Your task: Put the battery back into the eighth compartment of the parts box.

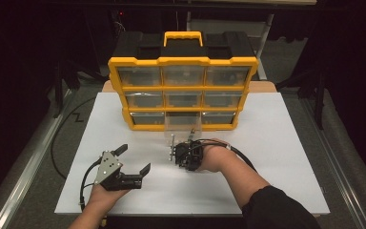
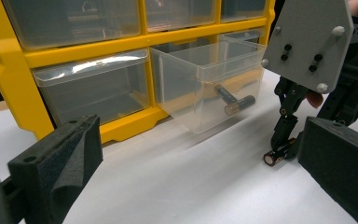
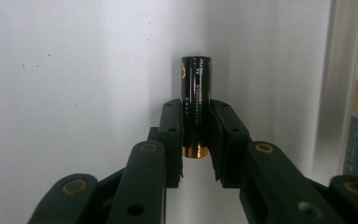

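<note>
Right claw [image 3: 196, 135]: my jaws pinch a black battery [image 3: 196, 105] lying on the white bench [image 1: 276, 157], just before the pulled-out clear drawer [image 2: 205, 88].
Left claw [image 1: 132, 162]: spread wide, nothing between my jaws.
Drawer: two batteries inside.

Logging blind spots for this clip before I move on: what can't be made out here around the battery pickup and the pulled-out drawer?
- High view: the battery under the right gripper is hidden by the gripper and hand.
- Right gripper view: print on the battery is too small and blurred to read; the jaws cover its sides.
- Left gripper view: the drawer holds batteries; glare and overlap hide the exact count.
- High view: other drawers' contents are too small and dim.
</note>
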`<state>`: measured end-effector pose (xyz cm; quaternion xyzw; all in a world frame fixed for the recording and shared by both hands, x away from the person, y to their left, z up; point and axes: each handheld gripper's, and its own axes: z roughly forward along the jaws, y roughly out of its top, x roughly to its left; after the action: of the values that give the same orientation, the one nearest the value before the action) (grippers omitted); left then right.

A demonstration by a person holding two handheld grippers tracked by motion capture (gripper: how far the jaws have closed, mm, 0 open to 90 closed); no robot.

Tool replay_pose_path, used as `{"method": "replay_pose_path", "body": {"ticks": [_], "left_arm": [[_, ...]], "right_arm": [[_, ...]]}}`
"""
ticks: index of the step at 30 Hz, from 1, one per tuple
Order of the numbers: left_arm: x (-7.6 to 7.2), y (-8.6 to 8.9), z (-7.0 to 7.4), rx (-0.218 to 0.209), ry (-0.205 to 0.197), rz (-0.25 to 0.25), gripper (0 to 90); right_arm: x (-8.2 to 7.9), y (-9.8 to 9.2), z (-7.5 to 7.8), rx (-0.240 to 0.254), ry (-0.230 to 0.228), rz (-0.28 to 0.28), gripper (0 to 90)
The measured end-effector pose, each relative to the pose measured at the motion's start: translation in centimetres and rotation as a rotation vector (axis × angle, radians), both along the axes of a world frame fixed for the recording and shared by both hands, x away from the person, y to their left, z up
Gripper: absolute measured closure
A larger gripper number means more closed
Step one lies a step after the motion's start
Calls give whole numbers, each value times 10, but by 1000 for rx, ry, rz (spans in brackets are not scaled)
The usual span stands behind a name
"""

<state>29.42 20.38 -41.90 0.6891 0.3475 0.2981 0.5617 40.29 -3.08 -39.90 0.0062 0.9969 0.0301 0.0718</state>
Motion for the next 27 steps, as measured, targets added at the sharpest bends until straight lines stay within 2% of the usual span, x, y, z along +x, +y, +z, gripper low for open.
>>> {"method": "replay_pose_path", "body": {"ticks": [3,6,8,14,27], "left_arm": [[0,0,0,1,0,0,7],[0,0,0,0,0,0,7],[0,0,0,0,1,1,7],[0,0,0,0,0,1,7],[0,0,0,0,0,2,7]], "right_arm": [[1,0,1,-3,-14,19,785],[1,0,1,7,1,24,786],[0,-1,3,12,12,1,786],[1,-6,9,16,9,9,787],[1,-19,22,15,30,-19,786]]}}
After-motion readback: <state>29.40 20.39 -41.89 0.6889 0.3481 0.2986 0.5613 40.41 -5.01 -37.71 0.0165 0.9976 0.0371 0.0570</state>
